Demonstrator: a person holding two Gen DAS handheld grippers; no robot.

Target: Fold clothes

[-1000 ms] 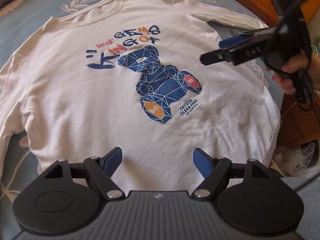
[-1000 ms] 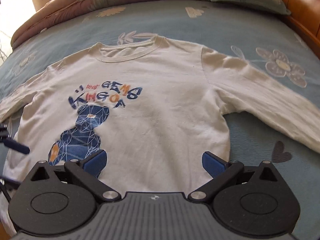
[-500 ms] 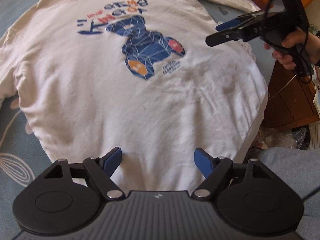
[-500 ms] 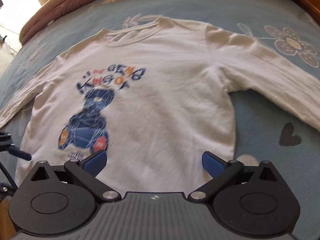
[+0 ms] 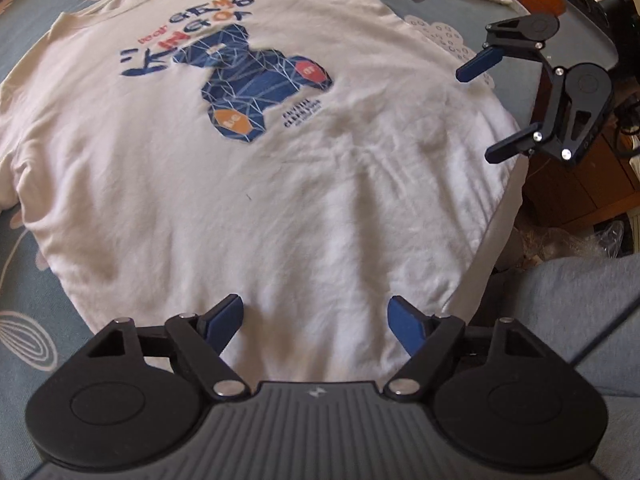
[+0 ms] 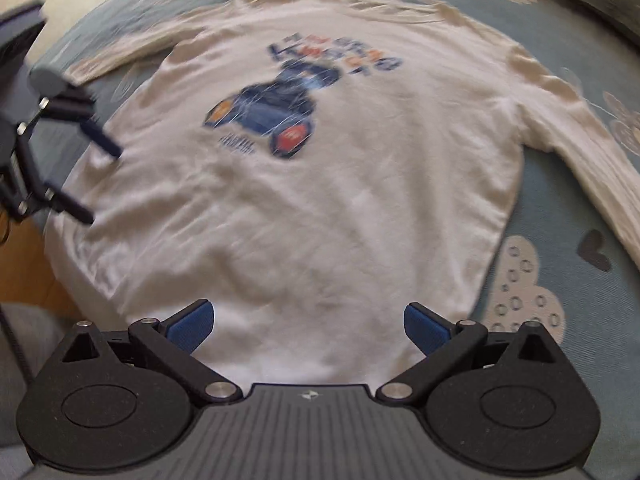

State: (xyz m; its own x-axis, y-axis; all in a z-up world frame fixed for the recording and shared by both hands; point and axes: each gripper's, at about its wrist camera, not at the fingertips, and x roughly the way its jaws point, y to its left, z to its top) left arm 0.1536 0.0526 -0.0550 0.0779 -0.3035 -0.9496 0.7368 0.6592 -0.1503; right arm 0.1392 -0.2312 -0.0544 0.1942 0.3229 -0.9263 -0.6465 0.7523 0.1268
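Now the white long-sleeved shirt (image 5: 280,184) lies spread flat, front side up, on a bed under a blue bedsheet (image 6: 568,216) printed with flowers, a cloud and small hearts; on the shirt's chest is a blue bear print (image 5: 256,84) with coloured lettering above it; the far sleeve (image 6: 580,148) runs out sideways from the shirt across the sheet, and the shirt's collar lies at the end farthest from both cameras. The left tongs (image 5: 316,318) hang above the shirt's lower hem with their blue pads (image 5: 224,318) spread wide and nothing between them, only cloth below; whether they touch the cloth I cannot tell. The right tongs (image 6: 308,326) also stand above the shirt's hem, nearer its cloud-print side, pads wide apart and empty; that view is blurred. Seen from the left camera, the right tongs (image 5: 488,110) hover beside the shirt's right edge with both fingers parted; seen from the right camera, the left tongs (image 6: 100,180) sit at the shirt's opposite edge, likewise parted. Beyond the shirt's near edge, off the bed, are a wooden cabinet (image 5: 580,188) and a grey trouser leg (image 5: 568,304).
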